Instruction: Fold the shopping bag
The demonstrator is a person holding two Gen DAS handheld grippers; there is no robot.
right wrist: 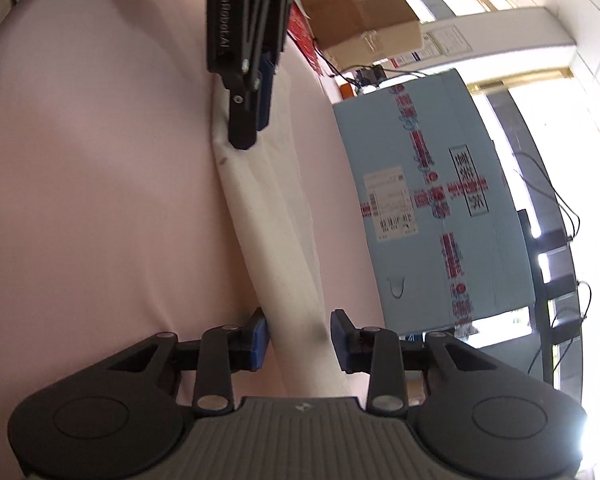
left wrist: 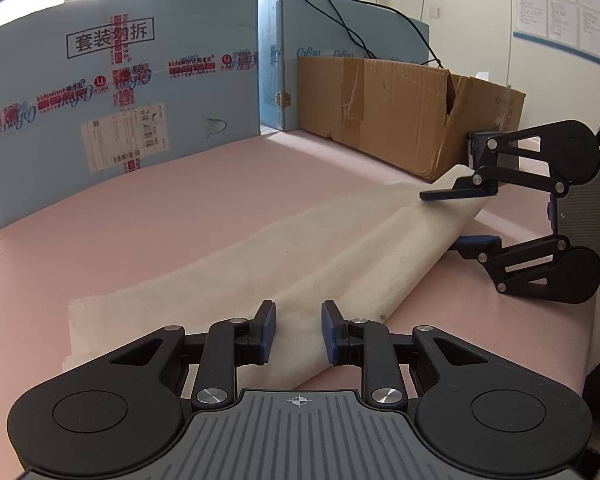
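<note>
A white shopping bag (left wrist: 300, 248) lies folded into a long narrow strip on the pink table top (left wrist: 140, 220). My left gripper (left wrist: 299, 332) is shut on the strip's near end, a raised fold of cloth filling the gap between its blue pads. At the strip's other end my right gripper (left wrist: 440, 218) is rolled onto its side, one finger on top of the cloth and one beneath it. In the right wrist view the bag (right wrist: 276, 232) fills the right gripper (right wrist: 300, 340) from pad to pad, and the left gripper (right wrist: 248, 132) sits edge-on over the far end.
A large blue carton (left wrist: 120, 100) stands along the back of the table, with a brown cardboard box (left wrist: 400, 108) to its right. Black cables hang behind them. Bare pink surface lies on both sides of the strip. The blue carton (right wrist: 440, 220) is also in the right wrist view.
</note>
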